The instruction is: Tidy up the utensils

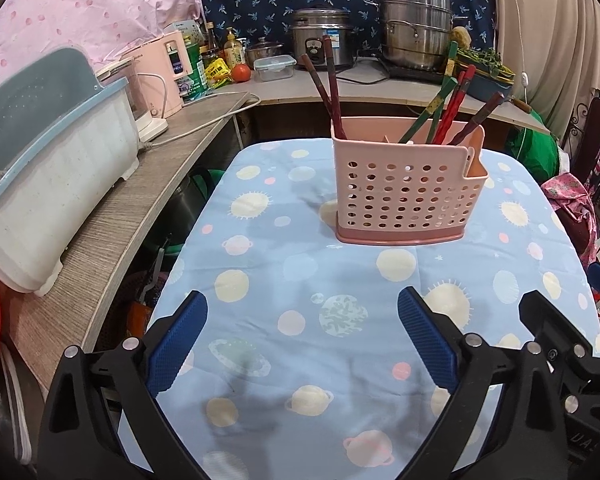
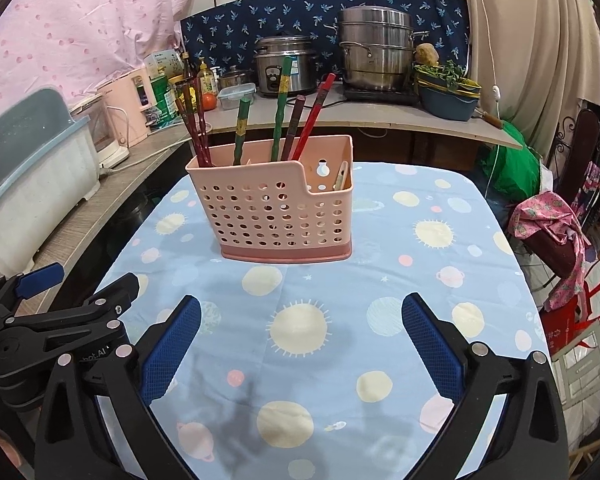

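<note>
Utensil holder [image 1: 406, 188], pink perforated plastic, stands upright mid-table on the planet-print cloth [image 1: 300, 340]; dark red chopsticks [image 1: 328, 88] in its left section, green and red ones [image 1: 450, 104] leaning right. Left gripper [image 1: 302, 320] spread wide, holds nothing, well short of holder.

Right wrist view: holder [image 2: 275, 216] ahead-left, chopsticks [image 2: 279, 108] upright inside. Right gripper [image 2: 300, 320] wide apart, empty. Left gripper's body [image 2: 59, 320] visible beside it.

Illumination even, indoor, moderately bright. Soft branching shadows fall on the tablecloth [image 1: 283, 240] near the lower frame. Mild glare on the steel pots [image 2: 374, 50]. Strong fisheye bending with dark vignetted corners. Centre sharp; edges slightly soft.
</note>
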The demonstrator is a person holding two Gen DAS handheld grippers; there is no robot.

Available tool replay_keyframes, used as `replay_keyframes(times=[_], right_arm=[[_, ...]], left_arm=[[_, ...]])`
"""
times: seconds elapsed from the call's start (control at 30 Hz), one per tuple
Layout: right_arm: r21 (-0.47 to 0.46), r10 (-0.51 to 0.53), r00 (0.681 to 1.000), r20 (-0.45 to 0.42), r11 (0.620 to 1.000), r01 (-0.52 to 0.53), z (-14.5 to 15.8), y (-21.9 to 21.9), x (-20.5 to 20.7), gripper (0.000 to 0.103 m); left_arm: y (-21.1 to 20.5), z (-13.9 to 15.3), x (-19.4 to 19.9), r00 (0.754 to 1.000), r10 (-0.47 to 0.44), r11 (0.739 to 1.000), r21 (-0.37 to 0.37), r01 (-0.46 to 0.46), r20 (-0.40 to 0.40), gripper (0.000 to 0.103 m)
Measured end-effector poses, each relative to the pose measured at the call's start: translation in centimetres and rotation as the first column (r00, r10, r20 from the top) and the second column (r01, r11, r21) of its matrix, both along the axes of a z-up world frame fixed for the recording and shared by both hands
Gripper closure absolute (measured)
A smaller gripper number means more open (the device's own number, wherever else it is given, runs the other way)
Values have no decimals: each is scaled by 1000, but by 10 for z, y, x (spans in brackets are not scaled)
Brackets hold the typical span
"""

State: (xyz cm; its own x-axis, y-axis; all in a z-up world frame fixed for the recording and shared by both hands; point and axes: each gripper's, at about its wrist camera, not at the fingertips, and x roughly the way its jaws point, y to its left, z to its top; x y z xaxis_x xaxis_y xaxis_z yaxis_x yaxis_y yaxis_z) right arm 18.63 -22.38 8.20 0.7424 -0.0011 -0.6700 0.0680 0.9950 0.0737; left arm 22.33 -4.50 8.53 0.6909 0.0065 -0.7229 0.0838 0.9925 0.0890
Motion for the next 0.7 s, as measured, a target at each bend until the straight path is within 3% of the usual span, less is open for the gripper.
replay_keyframes(times=[0.7], right_arm=[[3,-4,1000,-21,1000,5,-6,3,10,6]], left_arm=[[1,-9,11,1000,14,1000,2,-14,-23,10]])
